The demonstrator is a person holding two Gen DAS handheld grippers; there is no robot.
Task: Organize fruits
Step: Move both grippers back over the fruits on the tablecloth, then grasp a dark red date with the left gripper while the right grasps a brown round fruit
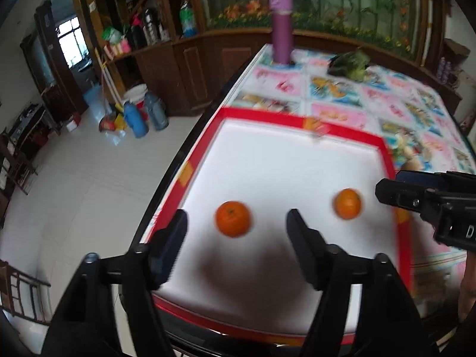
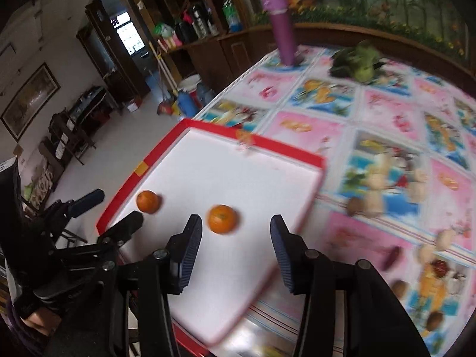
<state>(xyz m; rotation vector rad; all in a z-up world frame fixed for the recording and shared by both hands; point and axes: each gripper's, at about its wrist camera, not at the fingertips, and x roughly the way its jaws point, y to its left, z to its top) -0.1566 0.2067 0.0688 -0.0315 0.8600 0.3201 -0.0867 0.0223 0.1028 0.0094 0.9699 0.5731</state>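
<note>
Left gripper (image 1: pixel 236 238): jaws standing apart, nothing between the pads, hovering above the near part of the tray. Right gripper (image 2: pixel 236 245): jaws likewise parted and empty, hanging over the tray's near right part.

Left orange (image 1: pixel 233 218): lying on the tray's white floor, just ahead of the left gripper, clear of both pads. Right orange (image 2: pixel 221 219): lying ahead of the right gripper, untouched. The two are sitting well apart, neither touching the rim.

Step, as judged: both fruits are already resting in the tray with both grippers let go; the placing looks done for these two. Any next move is calling for a lift clear without nudging either orange, since round fruit may roll on the smooth floor.

Tray (image 1: pixel 297 120): red-rimmed, white inside, sitting at the table's near corner. Tablecloth (image 2: pixel 386 113): glossy, printed in pink and blue panels. Purple bottle (image 1: pixel 282 34): standing upright at the far edge. Leafy greens (image 2: pixel 361 62): lying beyond. Room: tiled floor, dark wooden cabinets.
</note>
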